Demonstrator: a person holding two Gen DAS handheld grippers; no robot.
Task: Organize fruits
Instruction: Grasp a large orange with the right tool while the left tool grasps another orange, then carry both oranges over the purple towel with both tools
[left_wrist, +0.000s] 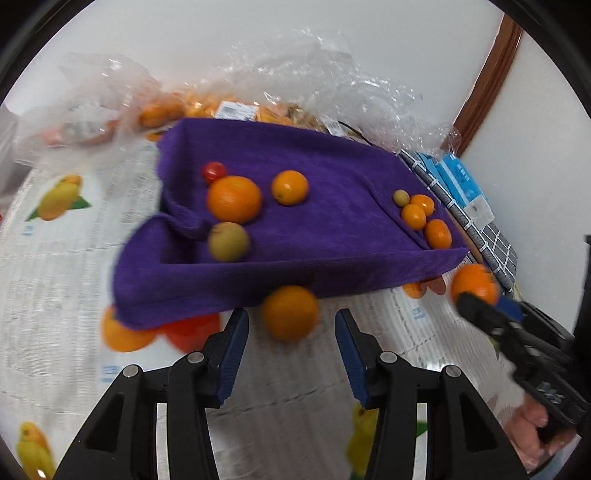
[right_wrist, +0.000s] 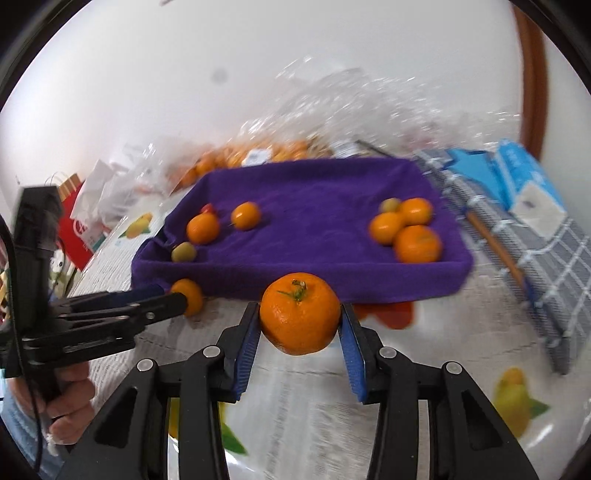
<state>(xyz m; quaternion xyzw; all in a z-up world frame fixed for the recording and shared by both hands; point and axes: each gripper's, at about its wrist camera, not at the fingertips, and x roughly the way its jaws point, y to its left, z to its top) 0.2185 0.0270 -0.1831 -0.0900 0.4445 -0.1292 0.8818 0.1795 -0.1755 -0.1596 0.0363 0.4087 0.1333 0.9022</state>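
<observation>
- Your right gripper (right_wrist: 300, 325) is clamped on a stemmed mandarin (right_wrist: 300, 313), both blue pads pressed against its sides, stem end facing up.
- The purple cloth-lined tray (right_wrist: 388, 275) lies straight ahead of that gripper, its near wall just beyond the held mandarin; judging by this, the coming move is a short carry forward and over that wall.
- Inside the tray, a cluster of small oranges (right_wrist: 410, 229) sits at the right end and a second group (right_wrist: 221, 221) at the left; the held fruit is nearer the middle, so either end is open to you.
- Your left gripper (left_wrist: 291, 332) stands partly open with a loose orange (left_wrist: 290, 312) on the surface between its fingers, seemingly not yet pinched; blur hides any contact.
- That orange rests against the tray's near wall, dead ahead of the left gripper.
- More fruit (left_wrist: 125, 332) peeks from under the cloth's left corner.
</observation>
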